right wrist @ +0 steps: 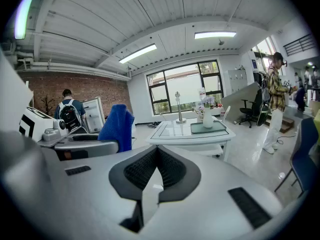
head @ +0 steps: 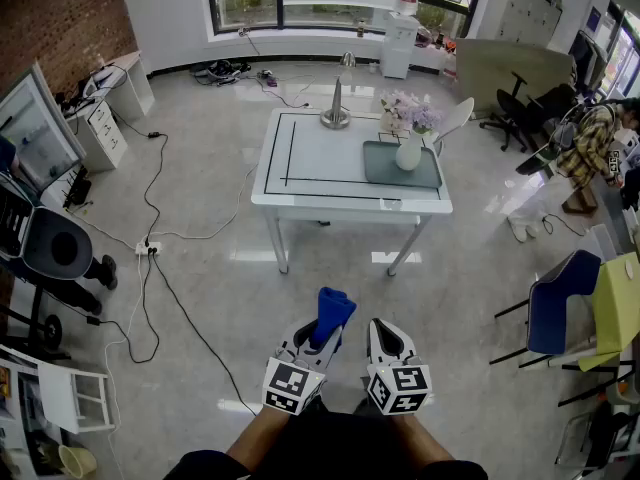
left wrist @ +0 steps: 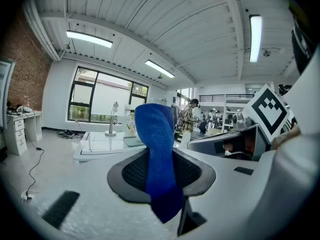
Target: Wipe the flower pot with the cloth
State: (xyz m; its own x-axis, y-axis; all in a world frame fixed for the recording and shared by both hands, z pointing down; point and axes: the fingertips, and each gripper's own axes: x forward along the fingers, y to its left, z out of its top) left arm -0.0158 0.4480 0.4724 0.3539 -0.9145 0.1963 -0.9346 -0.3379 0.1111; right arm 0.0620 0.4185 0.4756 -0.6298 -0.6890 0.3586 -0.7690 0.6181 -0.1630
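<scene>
The flower pot (head: pixel 408 155), a white vase with pale purple blooms, stands on a green tray (head: pixel 385 163) at the right of a white table (head: pixel 320 183) well ahead of me. It also shows far off in the right gripper view, as the flower pot (right wrist: pixel 207 119). My left gripper (head: pixel 318 342) is shut on a blue cloth (head: pixel 332 313) that sticks up between the jaws. The cloth (left wrist: pixel 159 149) fills the middle of the left gripper view. My right gripper (head: pixel 386 330) hangs beside it, shut with nothing in it, its jaws meeting at the right gripper (right wrist: pixel 156 165). Both grippers are far short of the table.
A metal cone-shaped stand (head: pixel 335 108) is on the table's far side. Cables and a power strip (head: pixel 148 249) lie on the floor to the left. A blue chair (head: pixel 555 308) and a person in a plaid shirt (head: pixel 590 143) are at the right.
</scene>
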